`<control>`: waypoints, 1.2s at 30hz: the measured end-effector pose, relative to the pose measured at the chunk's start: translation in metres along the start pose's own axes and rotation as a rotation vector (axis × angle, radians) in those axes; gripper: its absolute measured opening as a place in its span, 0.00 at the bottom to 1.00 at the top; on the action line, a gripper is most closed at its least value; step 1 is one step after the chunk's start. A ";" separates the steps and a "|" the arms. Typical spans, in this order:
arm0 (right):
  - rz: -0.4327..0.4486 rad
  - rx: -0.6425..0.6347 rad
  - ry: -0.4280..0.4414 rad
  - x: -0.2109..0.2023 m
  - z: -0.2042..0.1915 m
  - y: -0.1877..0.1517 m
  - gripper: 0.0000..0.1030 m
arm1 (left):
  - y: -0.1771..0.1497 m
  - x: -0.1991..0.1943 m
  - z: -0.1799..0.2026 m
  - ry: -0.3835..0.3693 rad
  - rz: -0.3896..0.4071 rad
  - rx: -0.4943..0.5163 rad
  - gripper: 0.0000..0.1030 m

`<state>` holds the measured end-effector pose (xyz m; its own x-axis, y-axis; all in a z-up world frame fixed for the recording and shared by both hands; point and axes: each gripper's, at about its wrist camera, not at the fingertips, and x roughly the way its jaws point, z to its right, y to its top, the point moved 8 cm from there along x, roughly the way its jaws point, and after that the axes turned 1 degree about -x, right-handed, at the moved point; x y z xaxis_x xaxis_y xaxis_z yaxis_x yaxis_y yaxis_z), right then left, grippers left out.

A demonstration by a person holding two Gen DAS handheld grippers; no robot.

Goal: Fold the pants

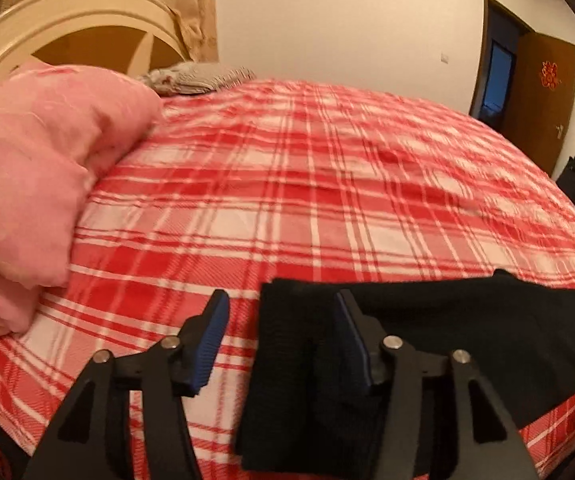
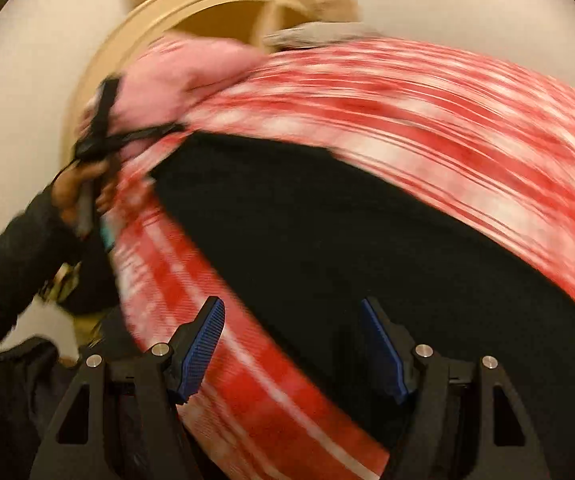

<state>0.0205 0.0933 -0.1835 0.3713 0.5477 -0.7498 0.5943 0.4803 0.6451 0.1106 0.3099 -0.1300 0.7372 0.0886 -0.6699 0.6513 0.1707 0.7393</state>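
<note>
Black knit cloth, the pants (image 1: 427,332), lies along the near edge of the bed (image 1: 287,184) in the left wrist view, spread over the red-and-white plaid cover so a fold can be made on a flat surface. The left gripper (image 1: 281,320) hangs over the pants' end with its blue pads apart and nothing between them; the right pad sits above the cloth, the left above bare plaid, which reads as lining up for a pinch at that edge. A pink quilt (image 1: 35,172) is heaped at the headboard side, clear of the work area. No container shows here

The right wrist view is heavily smeared. The right gripper (image 2: 291,328) is also spread wide and empty, over the boundary between plaid and pants (image 2: 347,248). Far left, a hand (image 2: 75,188) in a dark sleeve holds the other gripper beside the bed. No container here either
</note>
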 end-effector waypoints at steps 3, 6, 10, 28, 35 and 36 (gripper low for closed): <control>-0.015 -0.125 -0.021 0.029 -0.024 0.005 0.69 | 0.000 -0.010 0.003 -0.027 0.012 -0.014 0.60; -0.152 -0.098 0.031 0.059 -0.029 -0.017 0.69 | -0.006 -0.018 0.027 -0.098 0.004 0.008 0.63; -0.147 -0.094 0.119 0.043 -0.040 -0.022 0.69 | -0.026 -0.028 0.089 -0.239 -0.033 0.133 0.65; -0.066 0.093 -0.162 -0.025 0.044 -0.029 0.69 | -0.090 -0.024 0.199 -0.371 -0.197 0.460 0.76; -0.014 0.339 -0.491 -0.114 0.147 -0.064 0.69 | -0.058 -0.016 0.237 -0.381 -0.155 0.387 0.92; -0.013 0.363 -0.538 -0.126 0.158 -0.072 0.69 | -0.056 -0.014 0.244 -0.382 -0.155 0.392 0.92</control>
<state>0.0435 -0.1180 -0.1583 0.6119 0.0782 -0.7871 0.7697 0.1704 0.6153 0.1076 0.0591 -0.1455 0.5926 -0.2825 -0.7544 0.7216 -0.2299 0.6530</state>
